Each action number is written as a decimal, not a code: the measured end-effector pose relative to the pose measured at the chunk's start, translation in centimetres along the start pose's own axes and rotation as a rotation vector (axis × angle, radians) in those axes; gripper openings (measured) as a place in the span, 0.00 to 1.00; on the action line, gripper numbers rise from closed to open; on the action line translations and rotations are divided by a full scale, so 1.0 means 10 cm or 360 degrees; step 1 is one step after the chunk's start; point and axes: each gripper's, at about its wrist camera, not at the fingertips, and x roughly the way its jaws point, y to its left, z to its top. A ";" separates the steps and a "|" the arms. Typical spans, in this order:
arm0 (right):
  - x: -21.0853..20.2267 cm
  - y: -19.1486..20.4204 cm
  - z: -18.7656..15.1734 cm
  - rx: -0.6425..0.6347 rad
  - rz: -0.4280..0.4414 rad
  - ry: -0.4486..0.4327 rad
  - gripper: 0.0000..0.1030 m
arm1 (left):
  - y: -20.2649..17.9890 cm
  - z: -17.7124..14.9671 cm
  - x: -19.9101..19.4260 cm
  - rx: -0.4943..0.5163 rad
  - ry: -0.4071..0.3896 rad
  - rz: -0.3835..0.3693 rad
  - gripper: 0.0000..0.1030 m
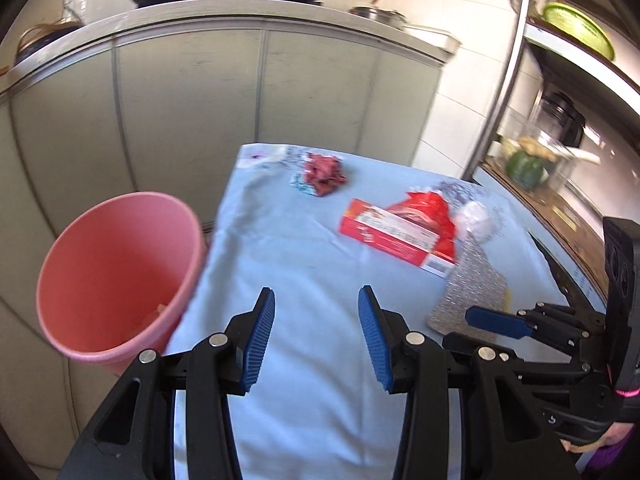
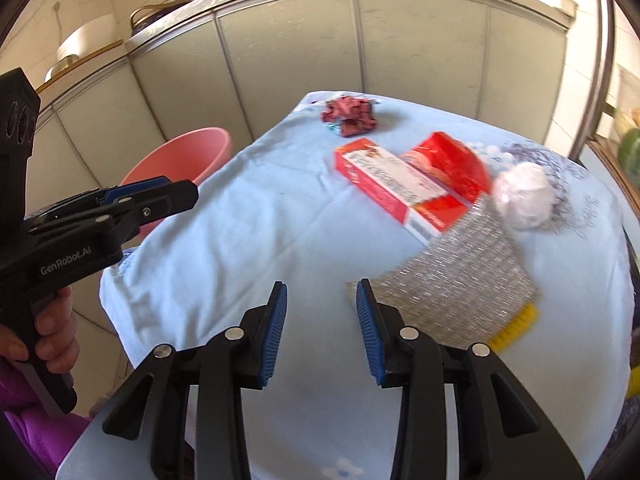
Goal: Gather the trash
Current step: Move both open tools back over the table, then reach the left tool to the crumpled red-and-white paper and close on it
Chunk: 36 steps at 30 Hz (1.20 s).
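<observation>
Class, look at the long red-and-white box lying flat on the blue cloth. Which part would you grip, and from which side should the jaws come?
Grip the red-and-white box across its narrow width, near its middle, coming down from above. It lies flat and long, so the long faces give parallel surfaces. Its far side touches the red packet and its near end overlaps the silver pad, so the middle is probably the freest place for the jaws.

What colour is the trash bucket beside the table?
Pink bucket, plain inside and out; clearest in the left wrist view.
</observation>
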 end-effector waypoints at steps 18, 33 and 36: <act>-0.15 -0.71 -0.22 0.0265 -0.0060 -0.0107 0.36 | -0.26 0.25 0.40 0.0132 0.0065 -0.0031 0.41; -0.19 -1.42 -0.14 0.0528 -0.0080 -0.0231 0.36 | 0.05 1.06 1.16 -0.0063 0.0058 0.0024 0.41; -0.15 -1.52 -0.11 0.0569 -0.0068 -0.0224 0.36 | 0.07 1.13 1.32 -0.0084 0.0075 0.0024 0.41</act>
